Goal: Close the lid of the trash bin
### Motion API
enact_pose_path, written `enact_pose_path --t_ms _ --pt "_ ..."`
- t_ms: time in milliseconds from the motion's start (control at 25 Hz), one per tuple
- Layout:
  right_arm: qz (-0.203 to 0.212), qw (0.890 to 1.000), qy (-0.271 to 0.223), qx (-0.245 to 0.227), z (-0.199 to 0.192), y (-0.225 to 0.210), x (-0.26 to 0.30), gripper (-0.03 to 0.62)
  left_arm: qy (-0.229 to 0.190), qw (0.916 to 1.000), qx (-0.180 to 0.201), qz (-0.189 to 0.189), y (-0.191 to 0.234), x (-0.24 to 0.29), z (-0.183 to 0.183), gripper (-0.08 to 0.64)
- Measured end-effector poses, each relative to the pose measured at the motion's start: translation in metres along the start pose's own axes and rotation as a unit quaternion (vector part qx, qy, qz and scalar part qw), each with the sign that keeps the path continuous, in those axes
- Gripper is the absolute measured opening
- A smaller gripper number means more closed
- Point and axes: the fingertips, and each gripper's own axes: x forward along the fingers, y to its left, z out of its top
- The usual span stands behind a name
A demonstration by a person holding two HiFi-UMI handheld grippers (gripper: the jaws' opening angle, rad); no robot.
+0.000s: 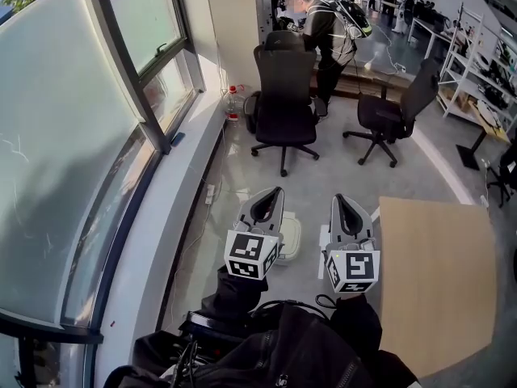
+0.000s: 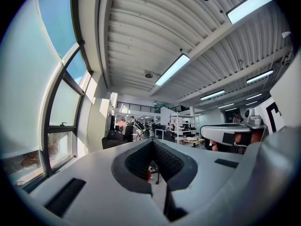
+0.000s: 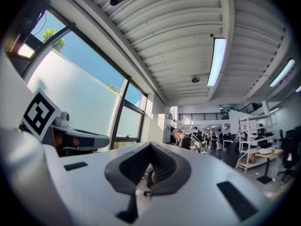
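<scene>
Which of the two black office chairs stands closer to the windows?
The taller-backed chair on the left; the other chair stands farther right, away from the windows.

Trash bin (image 1: 289,239): only a pale strip shows past the left gripper (image 1: 276,192), the rest is hidden behind it. Open or closed, can't tell. White thing (image 1: 323,239) beside the right gripper (image 1: 338,199) is mostly covered, unidentifiable. Desk (image 1: 436,281) is cut off by the right and bottom picture edges. Bottle-like item (image 1: 234,101) under the window (image 1: 65,160) is too small to make out. People (image 1: 404,2) far back are tiny, unclear. Gripper views: each gripper's own body blocks everything low down.
</scene>
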Motion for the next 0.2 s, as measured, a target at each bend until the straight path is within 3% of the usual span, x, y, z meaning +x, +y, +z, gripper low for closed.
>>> enact_pose_path --t_ms 200 --pt "0.006 1.000 0.002 0.000 -0.0033 -0.0059 0.0017 0.005 0.005 1.0000 0.000 -0.005 -0.0064 0.0078 -0.0036 0.002"
